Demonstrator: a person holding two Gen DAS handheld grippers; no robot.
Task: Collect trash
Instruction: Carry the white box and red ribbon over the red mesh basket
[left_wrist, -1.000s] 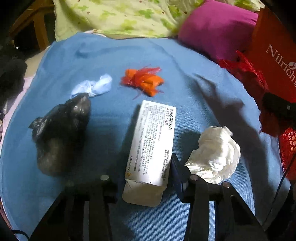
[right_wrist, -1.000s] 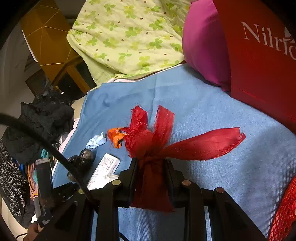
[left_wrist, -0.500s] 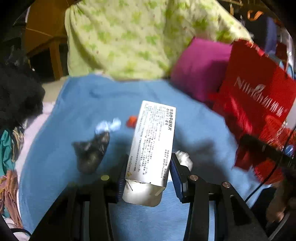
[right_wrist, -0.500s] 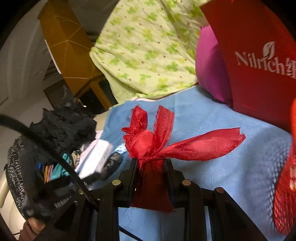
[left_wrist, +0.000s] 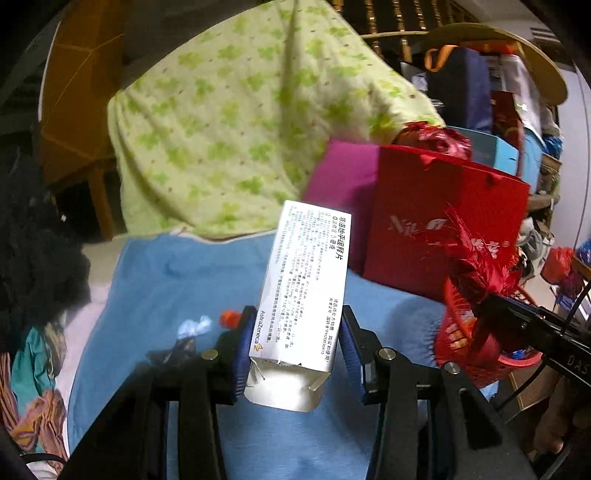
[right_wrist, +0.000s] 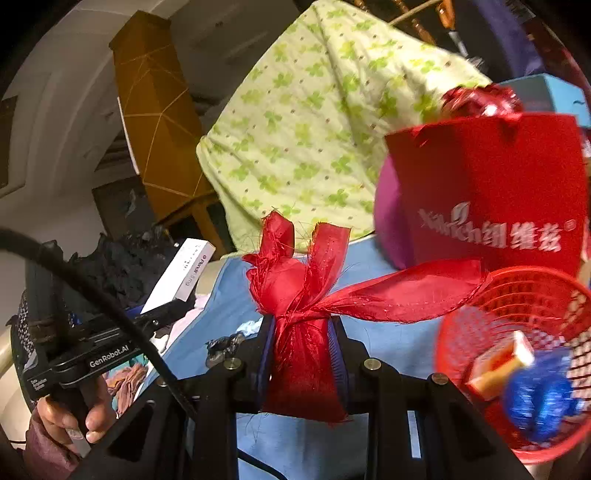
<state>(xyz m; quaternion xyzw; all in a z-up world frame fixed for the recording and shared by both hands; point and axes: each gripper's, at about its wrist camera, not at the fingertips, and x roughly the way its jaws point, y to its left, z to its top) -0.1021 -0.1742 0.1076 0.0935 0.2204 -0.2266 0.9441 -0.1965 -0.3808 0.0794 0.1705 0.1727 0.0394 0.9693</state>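
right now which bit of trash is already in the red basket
The small red-and-white box and a blue crumpled wrapper lie inside the red mesh basket. The white medicine box and red ribbon are clamped in grippers.

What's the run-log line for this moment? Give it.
left gripper: shut on white carton, lifted | right gripper: shut on red ribbon | red basket: at right, already holds trash | black bag, blue scrap: uncollected

- Room was dim, corners & upper bkgd dark.
- Glare blew out the box flap (left_wrist: 286, 387).
- Red basket (right_wrist: 517, 314) & its contents were motion-blurred.
- Strong fisheye bend w/ black vignette at the edges.
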